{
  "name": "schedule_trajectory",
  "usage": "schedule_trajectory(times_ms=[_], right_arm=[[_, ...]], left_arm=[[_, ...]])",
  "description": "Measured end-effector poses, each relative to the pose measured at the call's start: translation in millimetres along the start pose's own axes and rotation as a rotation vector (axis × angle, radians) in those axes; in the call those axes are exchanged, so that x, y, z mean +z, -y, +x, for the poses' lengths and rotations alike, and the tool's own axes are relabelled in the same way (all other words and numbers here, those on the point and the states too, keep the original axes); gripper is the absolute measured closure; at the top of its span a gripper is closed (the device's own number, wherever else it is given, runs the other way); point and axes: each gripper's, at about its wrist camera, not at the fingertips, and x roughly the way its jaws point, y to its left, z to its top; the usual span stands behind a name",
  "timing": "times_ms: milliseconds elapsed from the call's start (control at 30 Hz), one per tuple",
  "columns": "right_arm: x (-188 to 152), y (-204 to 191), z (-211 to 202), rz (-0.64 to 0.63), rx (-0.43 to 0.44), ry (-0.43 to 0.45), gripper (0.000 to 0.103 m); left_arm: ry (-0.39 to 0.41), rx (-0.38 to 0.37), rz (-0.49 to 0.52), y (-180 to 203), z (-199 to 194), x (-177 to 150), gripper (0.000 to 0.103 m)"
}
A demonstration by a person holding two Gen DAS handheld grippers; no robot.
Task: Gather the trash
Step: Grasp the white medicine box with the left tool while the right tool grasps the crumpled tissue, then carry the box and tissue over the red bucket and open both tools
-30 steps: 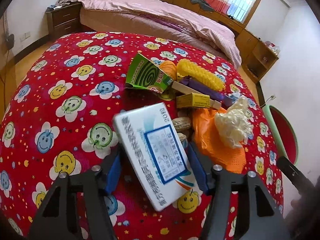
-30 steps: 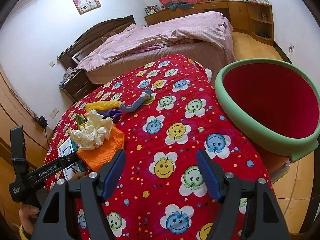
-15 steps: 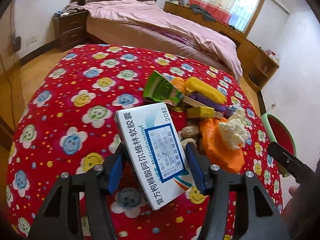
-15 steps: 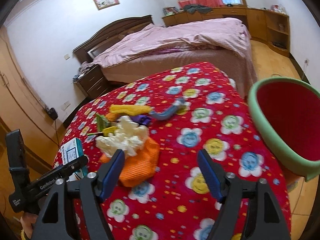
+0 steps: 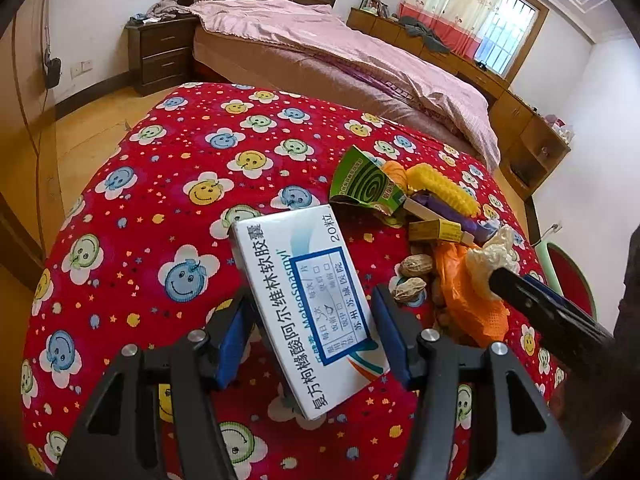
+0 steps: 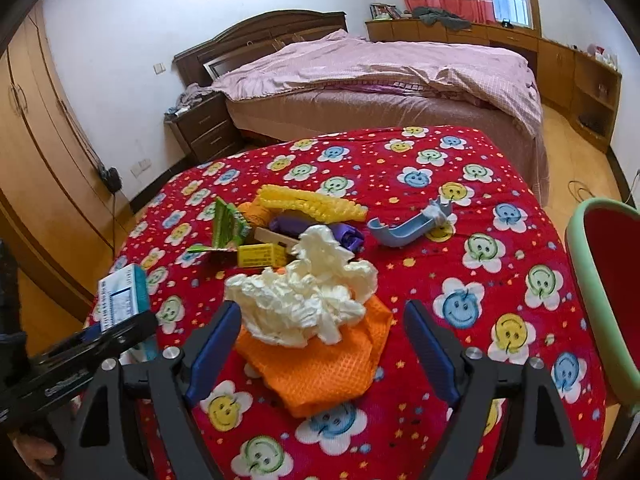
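The left gripper (image 5: 310, 340) holds a white medicine box (image 5: 306, 300) clamped between its blue fingers (image 5: 232, 338), raised above the desk (image 5: 132, 208) with its red smiley-flower cloth. The right gripper (image 6: 322, 344) hovers with fingers spread wide, having just narrowed slightly, around but not touching a crumpled white tissue (image 6: 304, 292) lying on an orange cloth (image 6: 324, 364). Behind sit a yellow box (image 6: 262, 255), green wrapper (image 6: 226, 226) and peanuts (image 5: 416, 266). A green-rimmed red bin (image 6: 600, 280) stands at the desk's right edge.

- Right gripper (image 6: 322, 344) now faces the crumpled tissue (image 6: 304, 296) on the orange cloth (image 6: 320, 364); jaws have just been closing, clamping nothing.
- Bin (image 6: 600, 280) shifts to 3 o'clock edge.
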Motion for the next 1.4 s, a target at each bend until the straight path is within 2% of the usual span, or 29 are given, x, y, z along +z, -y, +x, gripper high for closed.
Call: schedule_trajectory(times_ms=[33,100,167,233,300,333,600,900,1067,1400], right_arm=[[0.8,1.4,1.9,0.001,0.0,-0.002,0.03],[1.4,5.9,5.9,0.01,0.008,-0.027,0.049],[1.2,11.5,10.5,0.033,0.032,-0.058,0.062],[0.1,13.6,11.3,0.04,0.05,-0.063,0.071],[-1.1,14.6,7.8,0.039,0.059,-0.046,0.085],[-1.3,14.3,5.1,0.038,0.061,-0.036,0.086],[-1.2,22.7,-25.7,0.065,0.103,0.061,0.09],[-10.4,44.7,-53.3,0.149,0.112,0.108,0.09],[-18.2,57.2,-76.8,0.171,0.066,0.158,0.09],[-37.2,92.1,-122.7,0.238,-0.041,0.236,0.09]], left_arm=[[0.0,-0.002,0.003,0.2,0.9,0.2,0.044],[0.001,-0.005,0.007,1.8,0.5,-0.7,0.044],[0.0,-0.007,0.011,3.3,0.4,-1.2,0.044],[-0.001,-0.009,0.012,4.6,0.2,-1.6,0.044],[0.001,-0.012,0.012,5.5,-1.2,-2.1,0.044],[0.004,-0.015,0.013,6.3,-2.6,-2.3,0.044],[0.012,-0.048,0.021,15.3,-10.6,-3.6,0.044],[0.017,-0.088,0.047,32.8,-21.1,-4.9,0.044],[0.008,-0.129,0.07,49.5,-24.8,-6.7,0.044],[-0.007,-0.196,0.184,102.1,-26.7,-12.9,0.044]])
